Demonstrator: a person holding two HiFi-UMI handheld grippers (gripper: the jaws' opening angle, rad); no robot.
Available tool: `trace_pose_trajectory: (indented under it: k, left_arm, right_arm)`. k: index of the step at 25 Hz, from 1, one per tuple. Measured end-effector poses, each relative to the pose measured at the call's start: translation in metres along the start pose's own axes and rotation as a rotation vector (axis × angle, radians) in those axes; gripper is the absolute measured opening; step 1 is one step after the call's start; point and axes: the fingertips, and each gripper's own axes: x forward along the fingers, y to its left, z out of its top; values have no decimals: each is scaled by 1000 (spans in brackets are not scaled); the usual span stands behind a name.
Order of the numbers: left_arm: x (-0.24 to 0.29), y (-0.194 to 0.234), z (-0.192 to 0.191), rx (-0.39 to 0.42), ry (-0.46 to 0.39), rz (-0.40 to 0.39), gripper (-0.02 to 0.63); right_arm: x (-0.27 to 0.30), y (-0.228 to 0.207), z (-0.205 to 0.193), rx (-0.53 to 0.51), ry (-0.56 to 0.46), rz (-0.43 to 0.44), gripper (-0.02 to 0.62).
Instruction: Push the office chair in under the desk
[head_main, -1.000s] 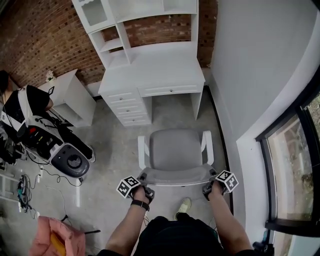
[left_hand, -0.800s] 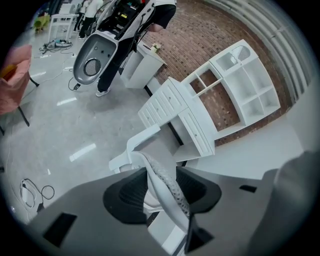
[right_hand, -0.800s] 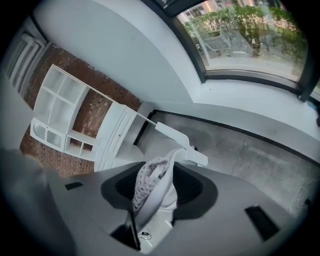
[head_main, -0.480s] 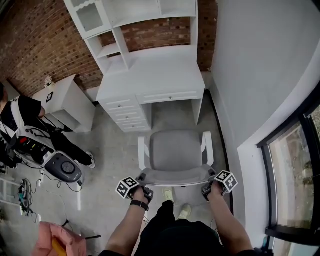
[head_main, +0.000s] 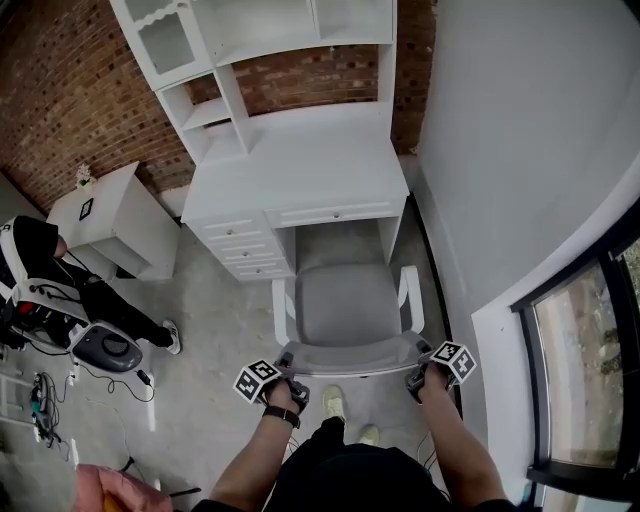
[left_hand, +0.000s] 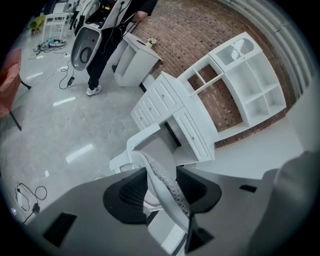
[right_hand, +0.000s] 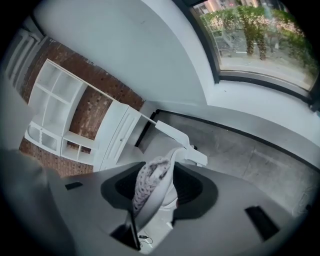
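Office chair (head_main: 350, 300) is clamped at backrest corners by downward-tilted left gripper (head_main: 288, 365) and right gripper (head_main: 420, 362) jaws.

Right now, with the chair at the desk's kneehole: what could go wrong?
Left armrest sits close to the drawer unit; drifting left could clip it.
Right armrest may catch the desk leg.
Left tool and right tool clamp only the backrest rim; a jolt could slip them.

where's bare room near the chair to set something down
Bare: the desk top, the kneehole under it, the floor between chair and small cabinet. Tight between chair and wall. Crowded far left: person, machine, cables.
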Motion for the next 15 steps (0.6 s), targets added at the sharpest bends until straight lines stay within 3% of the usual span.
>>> trace_pose_trajectory:
  k: [15]
  left_arm:
    - [63,-56,51,17,39,-15,183]
  right_arm:
    - [63,59,49,0,2,11,166]
